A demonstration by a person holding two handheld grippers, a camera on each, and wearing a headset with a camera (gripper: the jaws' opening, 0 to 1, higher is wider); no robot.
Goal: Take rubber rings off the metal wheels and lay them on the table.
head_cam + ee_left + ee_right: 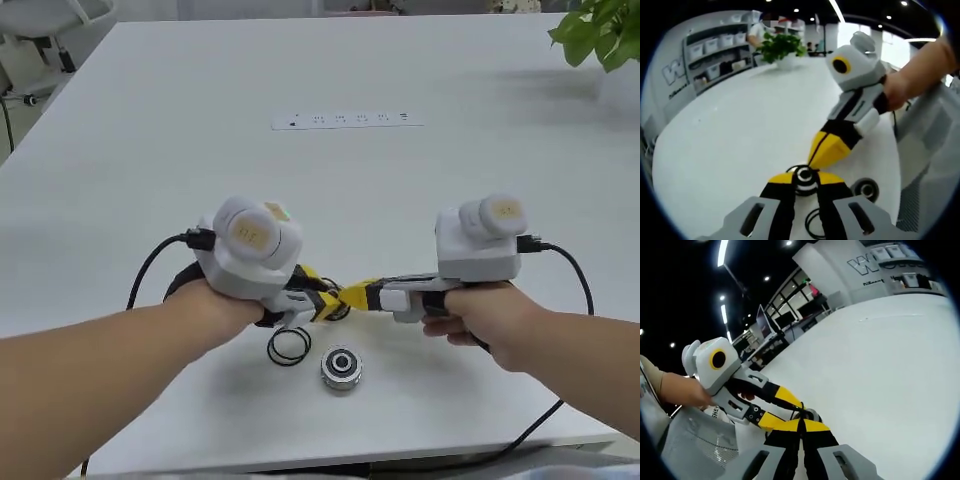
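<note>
Left gripper (322,303) clamps a small silver metal wheel (805,181) low in mid-frame while right gripper (358,296) pinches shut on its thin black rubber ring (796,168); next, I'd judge, peel it free and lay it by the loose black rings (288,346).

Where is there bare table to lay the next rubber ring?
Free: the wide bare table between the power strip and the left gripper and right gripper. Crowded: the near edge, where two rubber rings and a loose metal wheel lie right under the grippers, which meet at the held wheel.
</note>
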